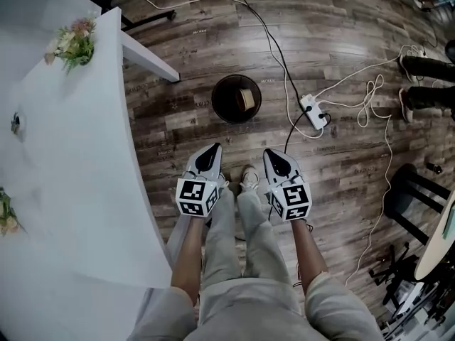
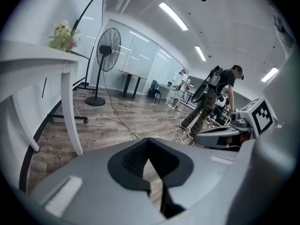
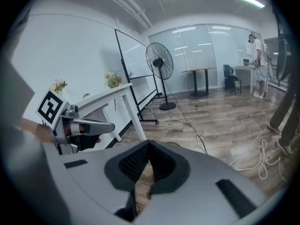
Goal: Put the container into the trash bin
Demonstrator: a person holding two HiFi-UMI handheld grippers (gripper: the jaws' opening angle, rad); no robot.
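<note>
Wood-plank floor (image 1: pixel 341 62) carries a round dark trash bin (image 1: pixel 220 109), and the tan container (image 1: pixel 247 99) lies inside it, toward the bin's right side. Neither tool touches the bin or the container.

Nearer the person, the left tool (image 1: pixel 212 150) and the right tool (image 1: pixel 271 155) hang side by side above the floor, just beside each other. Both tips point toward the bin. The left tool's jaws are pressed together at the tips with nothing between them; only floor shows through the slit behind the pads. The right tool's jaws likewise meet at the tips and hold nothing.

To the right of the bin a white power strip (image 1: pixel 313 111) lies on the floor, with white cable (image 1: pixel 370 98) looping away from it. A white counter (image 1: pixel 78 155) runs along the left edge, bearing a small bunch of flowers (image 1: pixel 73 43). A standing fan (image 2: pixel 107 43) rises farther back in the room.
</note>
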